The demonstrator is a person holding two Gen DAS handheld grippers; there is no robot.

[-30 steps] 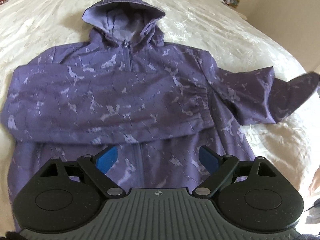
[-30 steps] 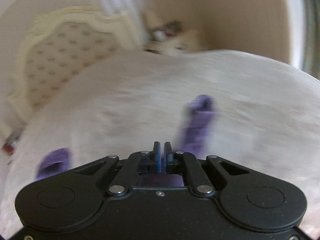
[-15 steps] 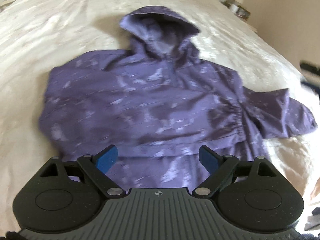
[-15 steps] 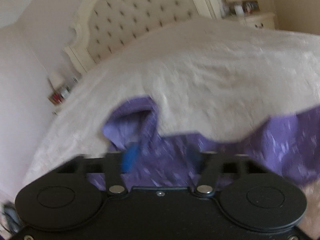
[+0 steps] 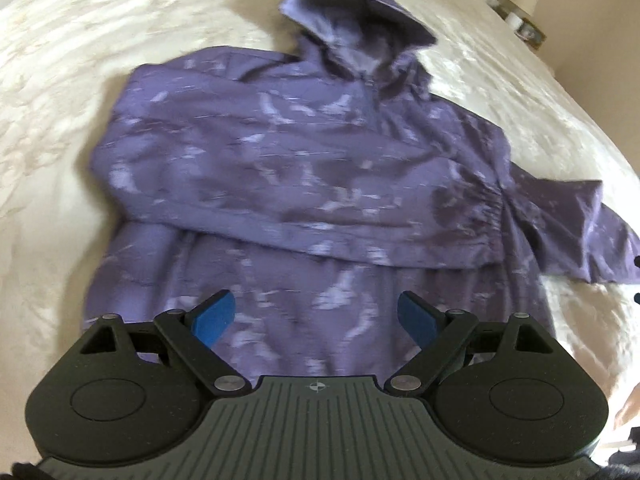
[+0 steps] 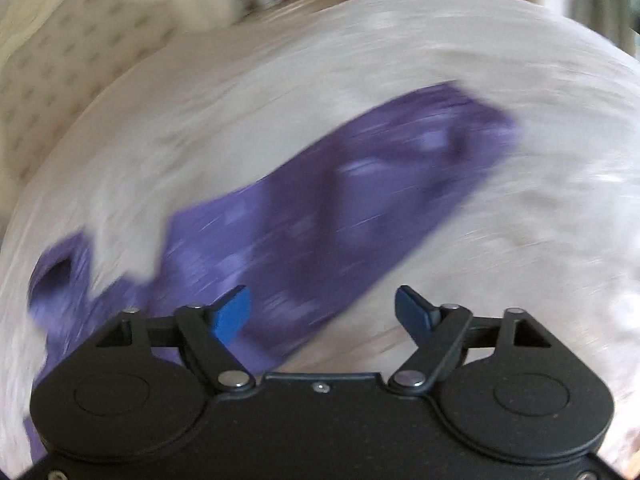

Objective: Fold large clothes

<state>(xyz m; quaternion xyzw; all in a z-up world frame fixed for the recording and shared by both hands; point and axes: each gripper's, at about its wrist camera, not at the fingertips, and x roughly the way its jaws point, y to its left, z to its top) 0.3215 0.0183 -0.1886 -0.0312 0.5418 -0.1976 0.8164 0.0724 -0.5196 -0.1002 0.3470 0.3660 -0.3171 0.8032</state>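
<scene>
Purple hooded jacket (image 5: pixel 304 168) spread on the cream bedspread (image 5: pixel 100 32), both tools above it and holding nothing.

The left tool (image 5: pixel 316 316) has its blue pads (image 5: pixel 212 316) spread wide and released, with the jacket's lower body showing in the gap between them but not gripped; the hood (image 5: pixel 356 20) lies farthest ahead of this tool, one sleeve (image 5: pixel 320 216) is folded across the chest just ahead of the pads, and the other sleeve (image 5: pixel 576 236) sticks out ahead to its right. The right tool (image 6: pixel 322 308) is opening its jaws, nothing pinched between them; through heavy blur a purple sleeve (image 6: pixel 360 200) lies on the bedspread (image 6: pixel 520 260) directly ahead of it, running away toward the upper right, with a tufted headboard (image 6: pixel 60 80) far ahead to its left.
</scene>
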